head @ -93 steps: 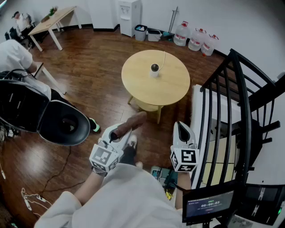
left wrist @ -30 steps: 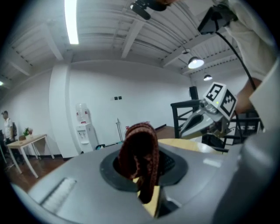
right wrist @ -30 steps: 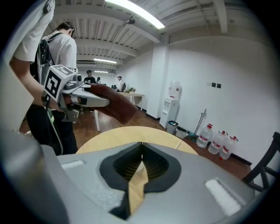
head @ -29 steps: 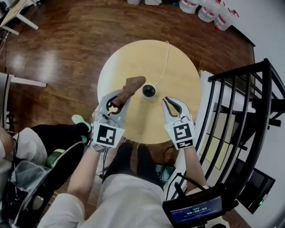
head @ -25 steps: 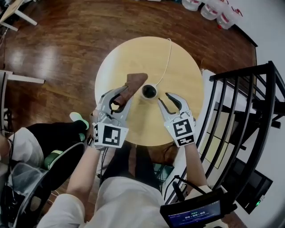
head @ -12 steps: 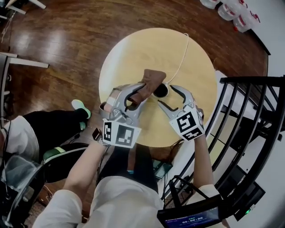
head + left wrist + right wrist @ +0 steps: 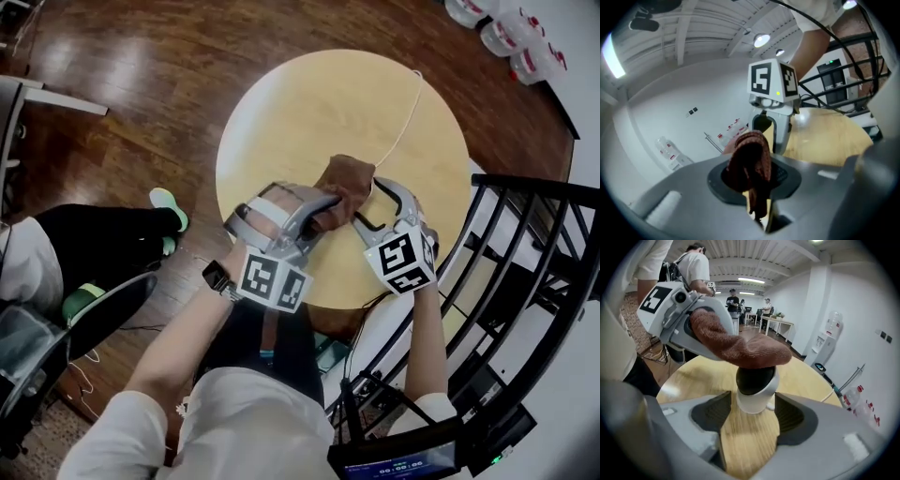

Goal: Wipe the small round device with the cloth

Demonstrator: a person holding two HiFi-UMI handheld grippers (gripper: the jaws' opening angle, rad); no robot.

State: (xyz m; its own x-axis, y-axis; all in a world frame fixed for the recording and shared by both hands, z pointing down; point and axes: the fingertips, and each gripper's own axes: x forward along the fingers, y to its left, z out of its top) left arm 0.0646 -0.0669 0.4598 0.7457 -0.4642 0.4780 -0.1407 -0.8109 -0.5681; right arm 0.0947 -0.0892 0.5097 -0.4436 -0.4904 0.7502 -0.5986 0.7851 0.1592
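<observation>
Head view shows the round wooden table [image 7: 281, 112] with both grippers over its near edge. The left gripper [image 7: 323, 208] pinches the brown cloth [image 7: 345, 183], which lies on top of the small round device [image 7: 754, 387]. The right gripper [image 7: 375, 204] has just been opening its jaws, and they now stand spread either side of the device's white base.

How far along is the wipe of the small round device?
Done: the cloth is shut in the left claw and laid on top of the small round device. In hand: the right claw, whose jaws have just been opening, straddles its white base without gripping. Left: the wiping strokes; its dark front shows uncovered.
</observation>
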